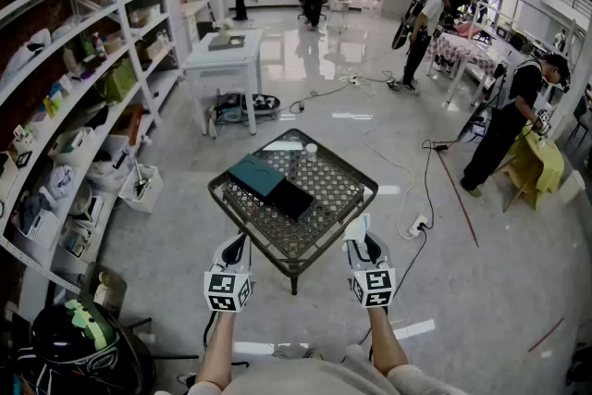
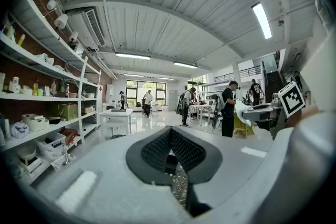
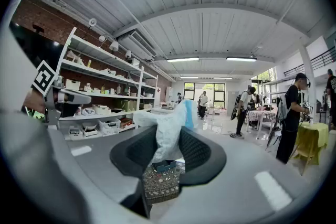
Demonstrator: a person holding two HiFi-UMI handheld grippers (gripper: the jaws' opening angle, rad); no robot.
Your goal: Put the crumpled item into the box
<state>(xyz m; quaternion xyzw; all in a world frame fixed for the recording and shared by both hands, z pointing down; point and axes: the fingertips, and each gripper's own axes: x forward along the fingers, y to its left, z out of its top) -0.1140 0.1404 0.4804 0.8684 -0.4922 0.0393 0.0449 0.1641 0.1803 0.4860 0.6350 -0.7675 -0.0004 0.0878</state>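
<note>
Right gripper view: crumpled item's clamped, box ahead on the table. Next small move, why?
Likely ease the right gripper forward over the box: its jaws grip the crumpled item, yet the head view shows it at the table's near edge, short of the box.

Crumpled white-and-blue item (image 3: 170,131) upright, pinched in right gripper (image 3: 168,150) jaws; teal-and-dark box (image 1: 273,185) on desk (image 1: 326,199), centre-left.

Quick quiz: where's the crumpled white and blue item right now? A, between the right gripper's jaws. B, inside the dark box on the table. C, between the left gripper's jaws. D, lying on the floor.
A: the right gripper view shows the crumpled item pinched between the jaws of the right gripper.
</note>
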